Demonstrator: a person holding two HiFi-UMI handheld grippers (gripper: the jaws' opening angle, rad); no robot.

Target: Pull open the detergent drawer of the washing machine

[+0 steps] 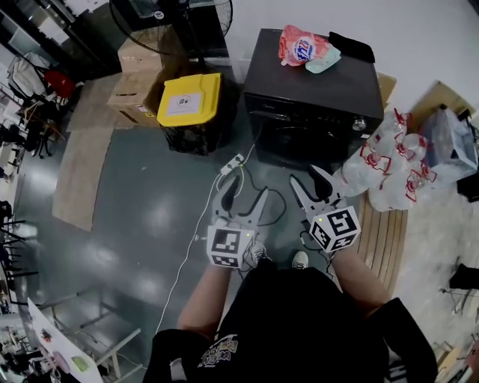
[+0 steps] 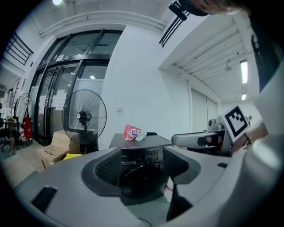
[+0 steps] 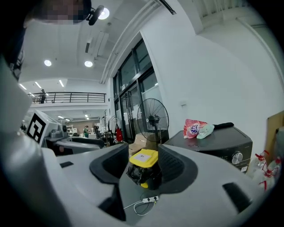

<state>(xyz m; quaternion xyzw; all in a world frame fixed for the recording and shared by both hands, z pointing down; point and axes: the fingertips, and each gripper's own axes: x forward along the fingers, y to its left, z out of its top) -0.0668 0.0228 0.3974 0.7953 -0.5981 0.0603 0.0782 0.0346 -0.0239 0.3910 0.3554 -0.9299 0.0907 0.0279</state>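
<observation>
A black front-loading washing machine (image 1: 314, 93) stands against the white wall ahead of me; its control strip (image 2: 143, 154) and round door (image 2: 142, 177) show between the left gripper's jaws. I cannot make out the detergent drawer's outline on the dark front. My left gripper (image 1: 245, 191) hangs over the grey floor, well short of the machine, jaws open and empty. My right gripper (image 1: 307, 178) is beside it, closer to the machine's front, also open and empty. In the right gripper view the machine (image 3: 222, 144) lies off to the right, its knob (image 3: 237, 158) showing.
A red detergent bag (image 1: 301, 43) and a black item (image 1: 352, 46) lie on the machine's top. A yellow-lidded bin (image 1: 190, 99), cardboard boxes (image 1: 135, 82) and a fan (image 1: 172, 19) stand to its left. A power strip (image 1: 232, 163) lies on the floor. Clear plastic bags (image 1: 389, 161) sit on a pallet at the right.
</observation>
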